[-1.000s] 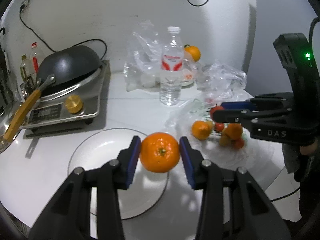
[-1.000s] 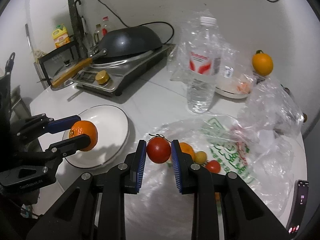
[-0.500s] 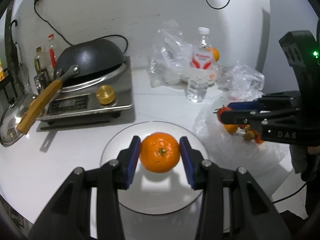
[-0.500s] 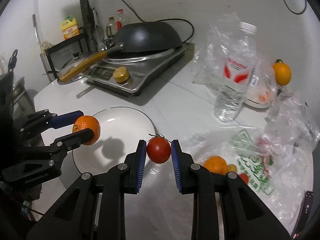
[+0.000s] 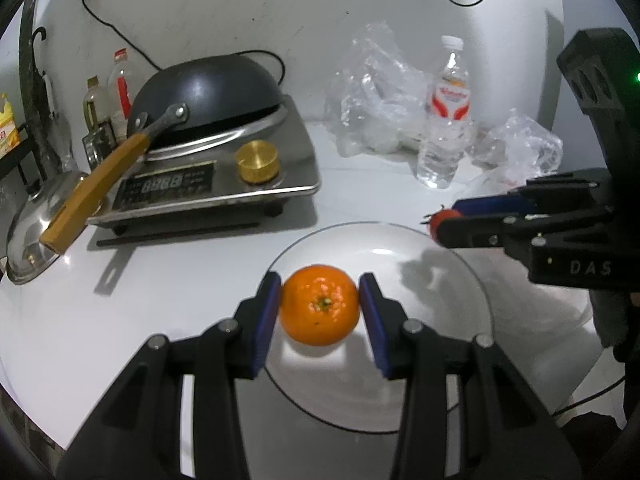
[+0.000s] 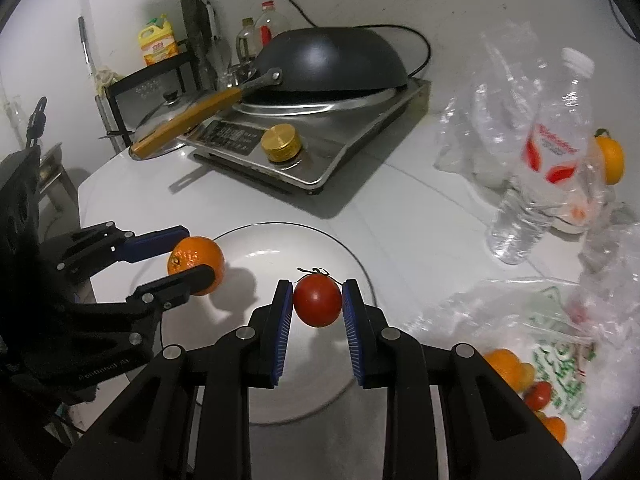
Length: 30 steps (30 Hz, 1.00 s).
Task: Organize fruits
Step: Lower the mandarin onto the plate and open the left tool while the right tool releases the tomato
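My left gripper (image 5: 320,304) is shut on an orange (image 5: 319,310) and holds it over the near left part of the white plate (image 5: 452,344). The orange also shows in the right wrist view (image 6: 196,258). My right gripper (image 6: 317,300) is shut on a red tomato (image 6: 317,300) and holds it above the plate (image 6: 280,240); the tomato shows in the left wrist view (image 5: 442,216) at the plate's far right rim. More oranges and tomatoes (image 6: 520,380) lie on a plastic bag (image 6: 560,340) to the right.
An induction cooker (image 5: 208,184) with a black wok (image 5: 208,96) stands at the back left, a pot lid (image 5: 28,236) beside it. A water bottle (image 5: 444,116) and crumpled clear bags (image 5: 380,92) stand at the back right. One orange (image 6: 610,156) sits behind the bottle.
Both grippers have moved left with their fruit. The orange and the tomato now hang over the plate; the fruit bag has fallen away to the right.
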Available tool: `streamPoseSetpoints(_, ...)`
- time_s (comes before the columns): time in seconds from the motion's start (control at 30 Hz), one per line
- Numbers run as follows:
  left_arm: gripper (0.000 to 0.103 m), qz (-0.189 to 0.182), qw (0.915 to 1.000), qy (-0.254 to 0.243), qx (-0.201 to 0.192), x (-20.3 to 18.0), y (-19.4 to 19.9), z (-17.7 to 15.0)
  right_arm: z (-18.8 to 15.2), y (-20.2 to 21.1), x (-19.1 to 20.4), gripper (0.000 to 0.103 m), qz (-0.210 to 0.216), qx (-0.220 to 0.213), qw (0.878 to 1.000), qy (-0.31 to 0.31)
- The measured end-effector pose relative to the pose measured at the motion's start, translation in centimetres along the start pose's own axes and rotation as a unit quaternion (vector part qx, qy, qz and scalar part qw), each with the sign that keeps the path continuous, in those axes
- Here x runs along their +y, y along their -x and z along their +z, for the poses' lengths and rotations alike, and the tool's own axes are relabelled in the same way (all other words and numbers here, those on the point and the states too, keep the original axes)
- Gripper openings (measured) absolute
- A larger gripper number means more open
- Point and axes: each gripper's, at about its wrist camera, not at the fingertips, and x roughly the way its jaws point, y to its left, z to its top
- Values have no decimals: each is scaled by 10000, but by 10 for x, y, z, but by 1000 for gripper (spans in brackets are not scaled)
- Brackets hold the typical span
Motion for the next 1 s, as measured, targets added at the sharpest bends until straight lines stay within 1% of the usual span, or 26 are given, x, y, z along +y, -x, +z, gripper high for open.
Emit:
streamPoseSetpoints(0.17, 41, -18, 10000, 35, 80, 10, -12, -1, 6, -19, 8, 27, 128, 84, 9999, 38)
streamPoseSetpoints(0.37, 41, -67, 9998, -16, 183, 11, -22, -3, 14, -36, 12, 27, 178, 133, 9997, 48)
streamPoseSetpoints(0.5, 42, -88, 9997, -59, 215, 11, -25, -3, 15, -44, 11, 27, 202, 183, 9996, 12)
streamPoseSetpoints(1.0, 42, -229, 9994, 72, 252, 13, -30, -6, 21, -77, 15, 27, 405, 392, 9984, -81)
